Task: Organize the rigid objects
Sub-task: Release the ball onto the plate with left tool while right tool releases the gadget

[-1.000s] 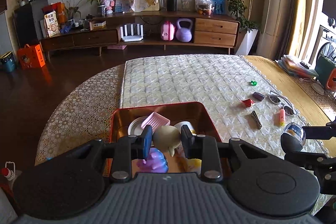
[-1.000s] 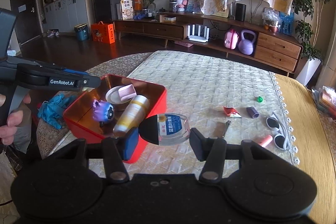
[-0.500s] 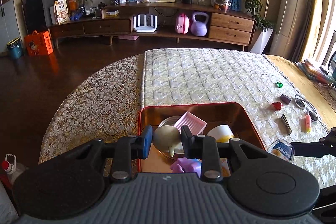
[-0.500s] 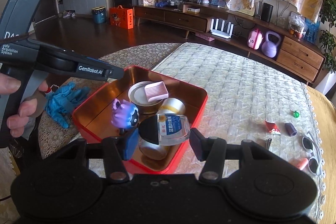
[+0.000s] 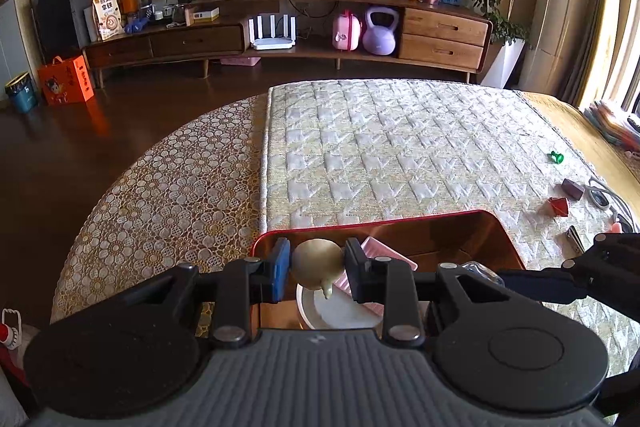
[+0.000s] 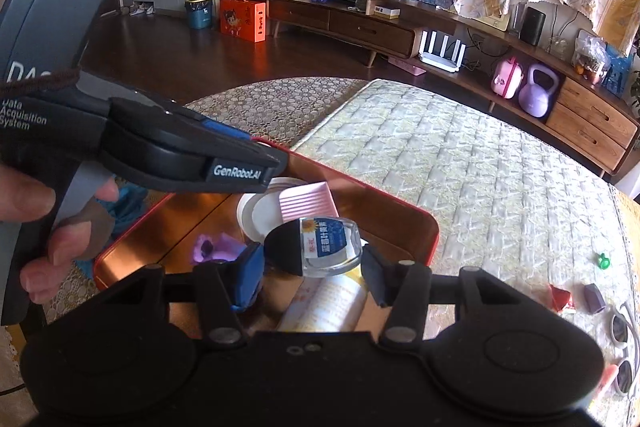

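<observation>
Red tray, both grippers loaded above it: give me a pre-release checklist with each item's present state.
1. Left gripper grips the cream round object: ok, both pads touch it.
2. Right gripper grips the small clear bottle: cannot tell, a gap shows at the right finger.
3. Both loads over the red tray: ok.
4. Landing spot under the left load free: not ok, white plate and pink ridged dish lie below.
5. Landing spot under the bottle free: not ok, a cream tube lies beneath.
6. Grippers apart from each other: ok, a gap shows in the right wrist view.
</observation>
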Available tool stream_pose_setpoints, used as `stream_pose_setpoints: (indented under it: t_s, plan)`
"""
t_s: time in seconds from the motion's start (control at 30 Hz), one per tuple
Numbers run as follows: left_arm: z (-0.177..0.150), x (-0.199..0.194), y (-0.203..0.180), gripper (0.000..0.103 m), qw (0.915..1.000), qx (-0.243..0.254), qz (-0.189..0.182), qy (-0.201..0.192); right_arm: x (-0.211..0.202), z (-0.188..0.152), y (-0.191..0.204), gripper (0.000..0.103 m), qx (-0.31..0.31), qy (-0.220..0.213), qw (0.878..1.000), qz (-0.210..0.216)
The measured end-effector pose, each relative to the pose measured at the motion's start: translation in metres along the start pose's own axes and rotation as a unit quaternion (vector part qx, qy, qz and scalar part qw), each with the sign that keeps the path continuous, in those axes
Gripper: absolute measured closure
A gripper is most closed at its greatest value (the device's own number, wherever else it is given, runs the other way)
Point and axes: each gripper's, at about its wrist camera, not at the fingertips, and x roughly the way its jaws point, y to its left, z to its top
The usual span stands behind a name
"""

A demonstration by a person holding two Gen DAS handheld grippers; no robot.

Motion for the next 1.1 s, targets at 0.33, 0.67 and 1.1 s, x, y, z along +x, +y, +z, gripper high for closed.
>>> stream_pose_setpoints:
  t_s: [0.33,0.67,1.1]
  plan:
    - [-0.003,0.023,-0.003,0.074,0.9999,0.003,0.0,0.017,0.02,0.001,-0.001,0.05,-0.016,0.002,1.0,-0.008]
    - [-0.001,0.025,0.0,0.074,0.9998,-0.003,-0.006,0.018,0.02,0.002,-0.006,0.048,-0.008,-0.002,1.0,0.002]
    - [-0.013,0.013,0.0,0.052,0.9993,-0.021,-0.01,0.03,-0.015,-0.009,-0.015,0.039,0.018,-0.011,1.0,0.01]
